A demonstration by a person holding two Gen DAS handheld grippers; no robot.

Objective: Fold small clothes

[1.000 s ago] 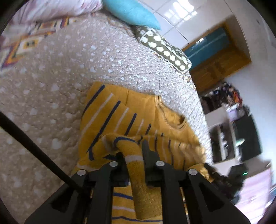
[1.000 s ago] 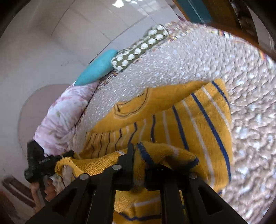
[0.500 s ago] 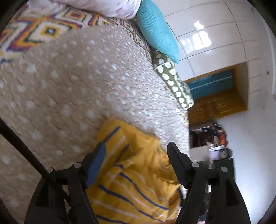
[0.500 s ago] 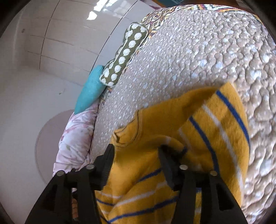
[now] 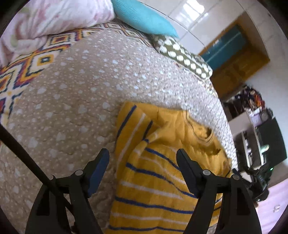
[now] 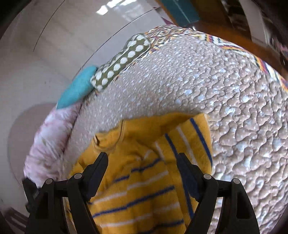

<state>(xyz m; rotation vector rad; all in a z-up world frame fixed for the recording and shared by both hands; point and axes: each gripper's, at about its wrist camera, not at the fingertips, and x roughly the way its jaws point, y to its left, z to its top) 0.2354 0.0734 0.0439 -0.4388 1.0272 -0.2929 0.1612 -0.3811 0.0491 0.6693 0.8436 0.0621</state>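
A small yellow sweater [image 5: 162, 171] with blue and white stripes lies folded over on the quilted bed cover [image 5: 72, 99]. Its striped lower part is laid over the plain yellow chest, and the collar [image 5: 207, 133] shows at the far side. My left gripper [image 5: 143, 158] is open and empty, just above the sweater's near part. In the right wrist view the same sweater [image 6: 144, 180] lies under my right gripper [image 6: 142, 160], which is open and empty too. Its collar [image 6: 106, 142] is at the left.
A teal pillow [image 5: 142, 16], a green polka-dot cushion [image 5: 181, 57] and a pink floral duvet [image 5: 45, 19] lie at the bed's head. The bed edge drops off to the right [image 5: 226, 129], with furniture and a doorway beyond. A patterned blanket [image 5: 27, 68] lies at the left.
Both grippers let go of the sweater's hem after carrying it over the chest. They opened and drew back a little; the sweater now lies folded.
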